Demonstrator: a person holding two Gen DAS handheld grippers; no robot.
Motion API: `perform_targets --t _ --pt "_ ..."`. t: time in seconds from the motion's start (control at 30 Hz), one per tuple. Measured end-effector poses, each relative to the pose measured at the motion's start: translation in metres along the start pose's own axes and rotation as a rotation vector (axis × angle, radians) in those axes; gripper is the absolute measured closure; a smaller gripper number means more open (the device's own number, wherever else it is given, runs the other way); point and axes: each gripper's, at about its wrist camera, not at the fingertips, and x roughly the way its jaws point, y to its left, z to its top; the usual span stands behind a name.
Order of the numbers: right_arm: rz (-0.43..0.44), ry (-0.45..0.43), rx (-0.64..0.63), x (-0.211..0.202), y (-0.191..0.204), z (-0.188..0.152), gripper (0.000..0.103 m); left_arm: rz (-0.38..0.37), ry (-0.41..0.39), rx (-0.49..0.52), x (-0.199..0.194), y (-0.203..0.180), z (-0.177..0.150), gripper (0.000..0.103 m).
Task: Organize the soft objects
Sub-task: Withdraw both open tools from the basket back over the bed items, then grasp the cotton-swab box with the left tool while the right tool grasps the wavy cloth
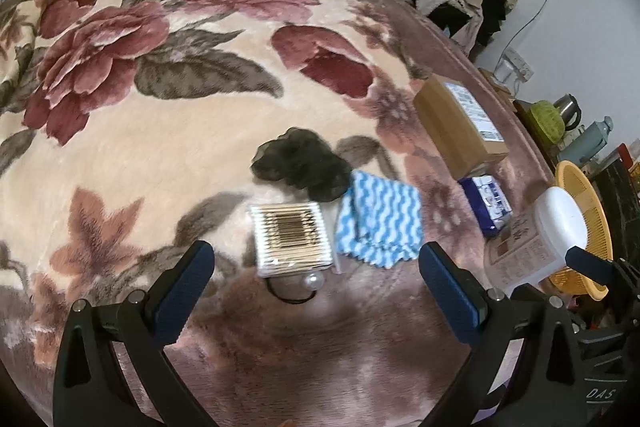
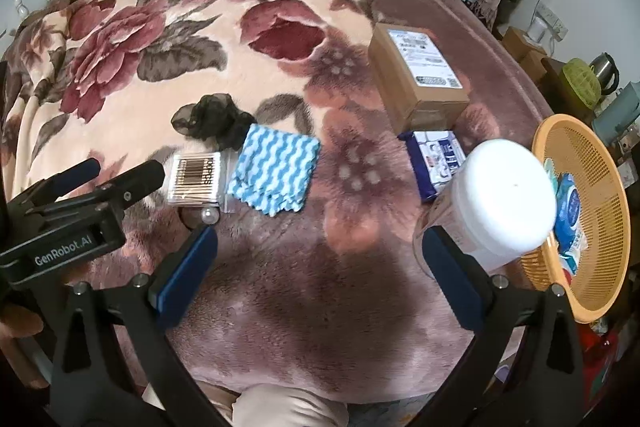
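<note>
A blue-and-white wavy cloth [image 1: 380, 221] [image 2: 274, 173] lies on the floral blanket. A dark sheer scrunchie [image 1: 302, 163] [image 2: 214, 123] lies just behind it. A clear pack of cotton swabs [image 1: 292, 241] [image 2: 196, 179] lies left of the cloth, with a pearl hair tie [image 1: 310, 283] [image 2: 210, 215] in front of it. A blue tissue pack [image 1: 486, 203] [image 2: 436, 163] lies to the right. My left gripper [image 1: 316, 297] is open and empty, just short of the swab pack. My right gripper [image 2: 320, 273] is open and empty over bare blanket.
A white-lidded jar [image 2: 496, 203] [image 1: 536, 235] stands by my right gripper's right finger. An orange basket [image 2: 588, 223] [image 1: 588, 223] with a blue packet stands at the bed's right edge. A cardboard box [image 2: 416, 75] [image 1: 460, 123] sits behind the tissue pack.
</note>
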Motion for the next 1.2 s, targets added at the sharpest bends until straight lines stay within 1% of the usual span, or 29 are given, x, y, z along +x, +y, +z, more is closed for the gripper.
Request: perform_targets --t 0.3,0.57,0.77,0.93,1.2 --pt "0.019 0.037 0.0 0.02 0.011 -0.006 0.0 0.024 0.041 -0.053 0.019 0.033 -0.009 0.001" --pt "0.046 0.099 -0.003 0.049 0.023 -0.017 0.0 0.041 0.095 -0.099 0.045 0.056 -0.021 0.001" --pt "0.061 0.137 0.003 0.067 0.025 -0.026 0.0 0.054 0.126 -0.074 0.067 0.048 -0.022 0.001" --pt "0.067 0.151 0.018 0.078 0.021 -0.027 0.0 0.068 0.154 -0.052 0.092 0.038 -0.017 0.001" --pt "0.084 0.155 0.05 0.098 0.014 -0.021 0.0 0.103 0.184 -0.073 0.126 0.03 -0.007 0.001"
